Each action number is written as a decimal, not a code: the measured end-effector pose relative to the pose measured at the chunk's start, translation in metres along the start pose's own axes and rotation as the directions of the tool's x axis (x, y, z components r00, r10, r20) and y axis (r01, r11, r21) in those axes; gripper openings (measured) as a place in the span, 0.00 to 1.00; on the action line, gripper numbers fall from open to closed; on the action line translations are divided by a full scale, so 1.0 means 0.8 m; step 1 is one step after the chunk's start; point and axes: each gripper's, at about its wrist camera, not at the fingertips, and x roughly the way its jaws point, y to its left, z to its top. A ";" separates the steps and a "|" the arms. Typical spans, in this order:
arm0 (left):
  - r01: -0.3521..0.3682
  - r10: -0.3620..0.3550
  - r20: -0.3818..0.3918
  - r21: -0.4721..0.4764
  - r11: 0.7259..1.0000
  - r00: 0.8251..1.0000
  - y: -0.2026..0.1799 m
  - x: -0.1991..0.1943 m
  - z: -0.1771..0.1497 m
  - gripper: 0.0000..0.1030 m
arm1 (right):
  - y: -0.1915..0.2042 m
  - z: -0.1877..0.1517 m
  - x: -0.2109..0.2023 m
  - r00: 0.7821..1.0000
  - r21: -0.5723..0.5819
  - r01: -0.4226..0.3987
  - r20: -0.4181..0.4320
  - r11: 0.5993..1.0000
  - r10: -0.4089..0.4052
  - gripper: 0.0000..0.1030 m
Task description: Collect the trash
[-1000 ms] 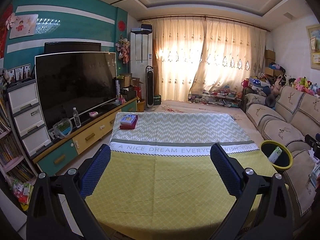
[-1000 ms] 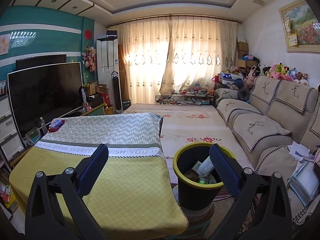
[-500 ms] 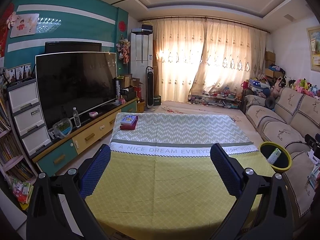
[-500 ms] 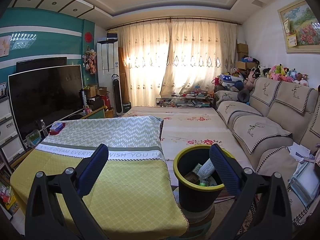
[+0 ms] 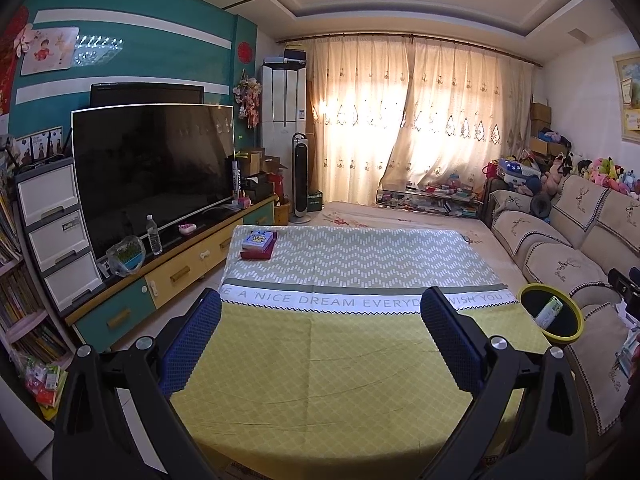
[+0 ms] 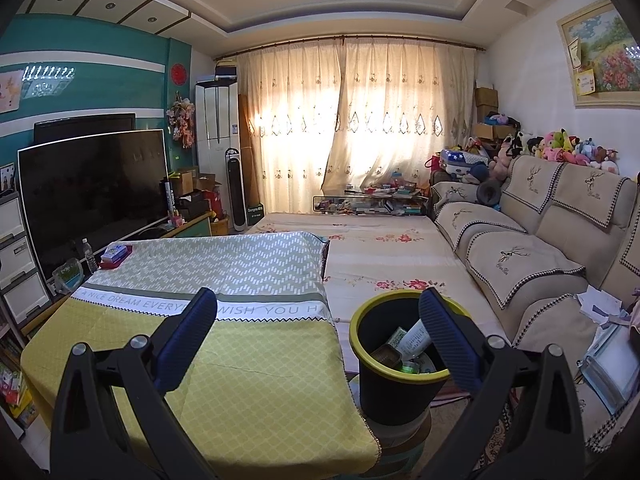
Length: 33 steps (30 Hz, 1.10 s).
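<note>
A black trash bin with a yellow rim (image 6: 362, 376) stands on the floor between the table and the sofa, holding a white tube (image 6: 416, 338) and other packets. It also shows at the right of the left wrist view (image 5: 576, 318). My left gripper (image 5: 320, 344) is open and empty above the near, yellow part of the tablecloth (image 5: 320, 380). My right gripper (image 6: 318, 344) is open and empty above the table's right edge, its right finger in front of the bin.
A stack of small boxes (image 5: 259, 243) lies at the table's far left corner. A TV (image 5: 152, 168) on a low cabinet with a water bottle (image 5: 153, 235) stands left. A beige sofa (image 6: 532, 256) with papers (image 6: 600, 304) runs along the right.
Both grippers have drawn back and risen slightly, so table and bin sit a little farther off. Both stay open and empty.
</note>
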 end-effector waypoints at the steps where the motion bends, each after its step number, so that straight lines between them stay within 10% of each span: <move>1: -0.001 0.001 0.000 0.001 1.000 1.000 0.000 0.000 0.000 0.95 | 0.000 0.000 0.001 1.000 0.000 0.000 0.000 1.000 0.000 0.93; 33: 0.010 -0.009 -0.015 0.011 1.000 1.000 -0.001 0.005 -0.001 0.95 | 0.004 0.001 0.004 1.000 0.007 -0.003 -0.008 1.000 0.003 0.93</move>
